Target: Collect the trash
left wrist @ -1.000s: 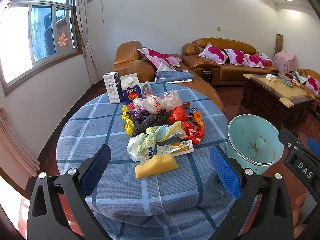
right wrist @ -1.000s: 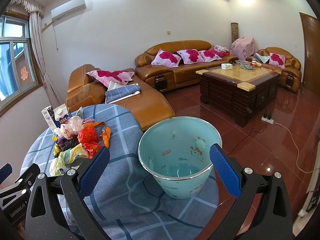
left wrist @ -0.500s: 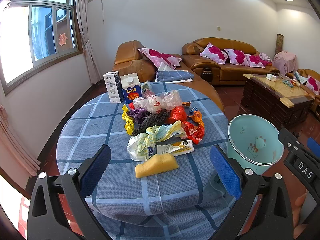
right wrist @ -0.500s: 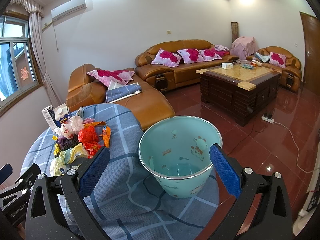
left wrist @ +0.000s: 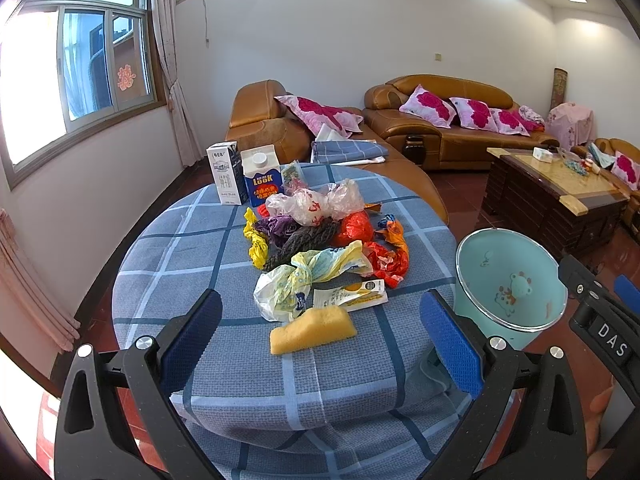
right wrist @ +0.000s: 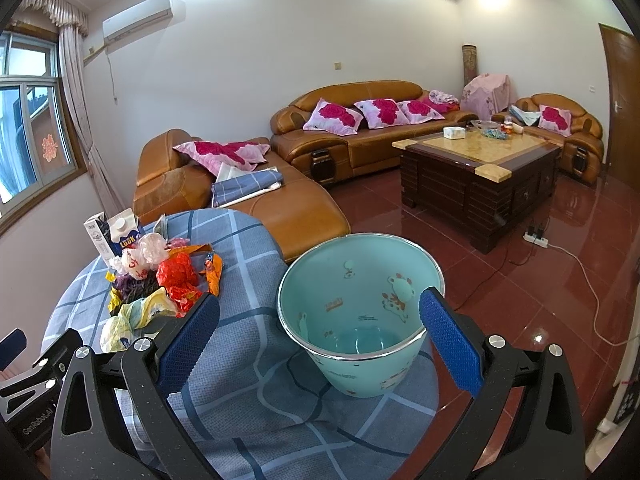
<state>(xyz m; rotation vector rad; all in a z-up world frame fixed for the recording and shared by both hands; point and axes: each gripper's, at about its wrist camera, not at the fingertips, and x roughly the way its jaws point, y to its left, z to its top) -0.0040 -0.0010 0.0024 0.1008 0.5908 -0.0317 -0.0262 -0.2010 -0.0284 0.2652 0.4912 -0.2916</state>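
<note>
While both of my tools hang over the near edge of the round desk (left wrist: 168, 264) with its blue checked cloth, my left tongs (left wrist: 320, 332) are spread wide and pinch nothing, the two blue pads framing the litter from either side. Nearest to them lies a yellow sponge (left wrist: 313, 330), and just behind it a flat white and yellow packet (left wrist: 352, 298) and a knotted pale yellow bag (left wrist: 304, 276). Further back the heap runs on: a red and orange wrapper (left wrist: 388, 254), a dark purple bag (left wrist: 296, 236), a small yellow bag (left wrist: 257, 242) and a clear bag with red print (left wrist: 316, 204). Two cartons stand upright at the far edge, a white carton (left wrist: 226, 178) beside a blue carton (left wrist: 262, 180), touching or nearly so. My right tongs (right wrist: 320, 336) are likewise spread and hold nothing; between their pads sits the mint bin (right wrist: 360, 280), upright, its mouth open and nothing visible inside but its bare bottom. It stands at the right of the desk, by the hanging cloth, well apart from the heap. Behind it are the brown sofa (right wrist: 352, 136) and a dark coffee table (right wrist: 476, 172).
</note>
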